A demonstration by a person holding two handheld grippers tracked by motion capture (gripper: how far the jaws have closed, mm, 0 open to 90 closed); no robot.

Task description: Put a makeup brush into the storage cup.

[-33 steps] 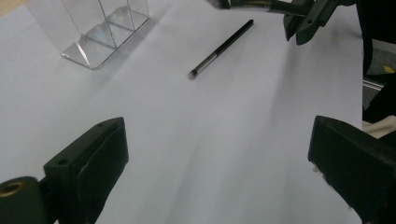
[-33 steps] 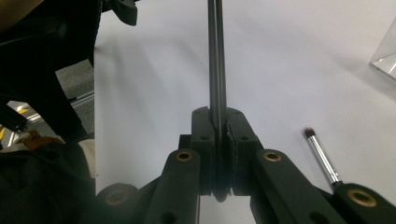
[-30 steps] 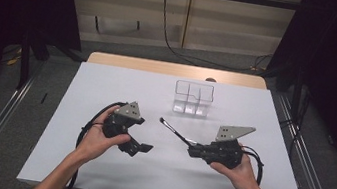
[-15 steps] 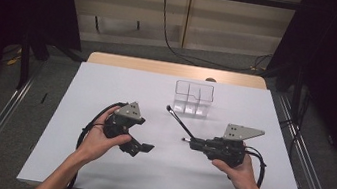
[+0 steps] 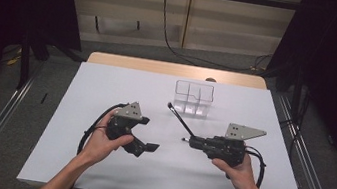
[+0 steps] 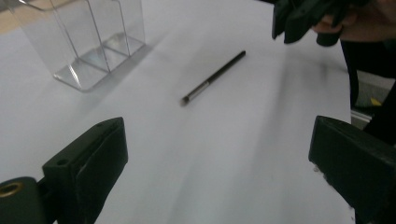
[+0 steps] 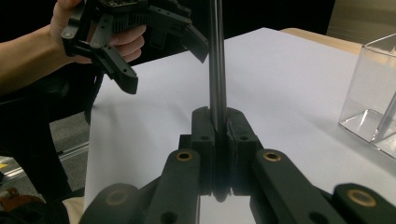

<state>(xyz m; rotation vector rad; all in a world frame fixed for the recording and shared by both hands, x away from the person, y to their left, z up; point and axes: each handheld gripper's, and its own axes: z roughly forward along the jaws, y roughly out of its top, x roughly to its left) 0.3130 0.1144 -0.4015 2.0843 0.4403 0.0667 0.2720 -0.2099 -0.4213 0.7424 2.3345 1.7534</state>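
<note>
right gripper (image 5: 185, 139) clamped on one end of thin black brush (image 5: 180, 119), tip raised toward clear organizer (image 5: 193, 98). left gripper (image 5: 146, 148) apart, empty. looks light, stiff, slick; best gripped nearer mid-shaft to stop pivoting.

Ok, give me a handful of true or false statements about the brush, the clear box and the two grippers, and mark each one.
1. The right gripper is shut on the thin black brush. True.
2. The left gripper is also holding something. False: its jaws stand wide open with nothing between them.
3. The brush is standing inside the clear box. False: it is outside the box, held at one end by the right gripper, its other end pointing toward the box.
4. The clear box is divided into compartments. True.
5. The clear box lies tipped on its side. False: it stands upright on the white table.
</note>
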